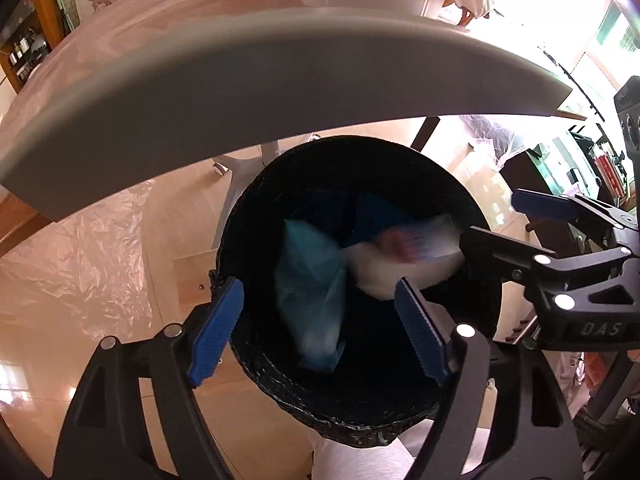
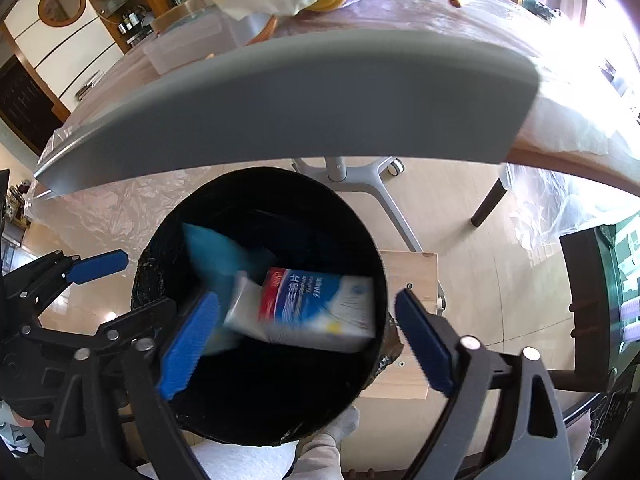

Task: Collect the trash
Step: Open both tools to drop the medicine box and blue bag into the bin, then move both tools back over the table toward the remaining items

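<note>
A round bin [image 1: 352, 420] lined with a black bag stands on the floor under both grippers, and its rim [image 2: 260, 424] also shows in the right wrist view. My left gripper [image 1: 318, 286] is open over the bin's mouth. A blurred light-blue bag [image 1: 308, 280] lies loose below its pads, touching neither. My right gripper [image 2: 308, 298] is open too. A blurred white box with blue and red print [image 2: 320, 304] sits inside the bin, free of the pads. Each view also catches the other gripper [image 1: 492, 220] [image 2: 140, 284] at its side.
A thick grey table edge [image 1: 280, 88] [image 2: 280, 100] overhangs the bin's far side. The bin rests on a wooden board [image 2: 408, 276]. Behind it are a grey castor base [image 2: 360, 176] and a dark leg [image 2: 486, 204]. A person's white-clad foot [image 2: 328, 448] is near the bin.
</note>
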### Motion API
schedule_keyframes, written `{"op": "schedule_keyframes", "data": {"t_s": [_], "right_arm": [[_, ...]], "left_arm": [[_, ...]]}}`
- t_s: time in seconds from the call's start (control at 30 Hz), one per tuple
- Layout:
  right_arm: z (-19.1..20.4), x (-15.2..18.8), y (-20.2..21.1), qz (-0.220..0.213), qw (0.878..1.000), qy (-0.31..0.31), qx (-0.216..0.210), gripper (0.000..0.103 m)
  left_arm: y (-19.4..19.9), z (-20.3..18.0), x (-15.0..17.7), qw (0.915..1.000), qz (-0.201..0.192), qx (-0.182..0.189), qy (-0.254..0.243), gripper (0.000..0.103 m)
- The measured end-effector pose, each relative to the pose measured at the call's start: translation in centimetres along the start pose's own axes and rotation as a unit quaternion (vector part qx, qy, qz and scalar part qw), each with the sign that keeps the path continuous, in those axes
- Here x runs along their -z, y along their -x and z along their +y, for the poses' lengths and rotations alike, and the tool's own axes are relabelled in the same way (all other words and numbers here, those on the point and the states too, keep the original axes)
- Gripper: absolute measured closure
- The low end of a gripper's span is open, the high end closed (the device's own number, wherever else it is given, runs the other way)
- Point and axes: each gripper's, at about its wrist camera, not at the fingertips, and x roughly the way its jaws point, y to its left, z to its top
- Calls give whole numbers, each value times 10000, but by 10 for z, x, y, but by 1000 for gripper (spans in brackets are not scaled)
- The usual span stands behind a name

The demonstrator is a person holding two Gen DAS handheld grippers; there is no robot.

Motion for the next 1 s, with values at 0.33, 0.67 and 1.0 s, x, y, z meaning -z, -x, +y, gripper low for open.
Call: {"op": "schedule_keyframes", "data": {"t_s": [0.33, 0.67, 1.0], "right_arm": [[-5, 6, 46, -414, 9986, 320, -48, 13], [12, -23, 151, -2135, 9673, 1263, 532, 4], [38, -111, 129, -2292, 9618, 1444, 398, 4]], "left_arm": [[38, 6, 6, 9993, -319, 80, 150, 20], [137, 30, -18, 9836, -1731, 267, 425, 2], [110, 55, -98, 9839, -1730, -379, 257, 2]]}}
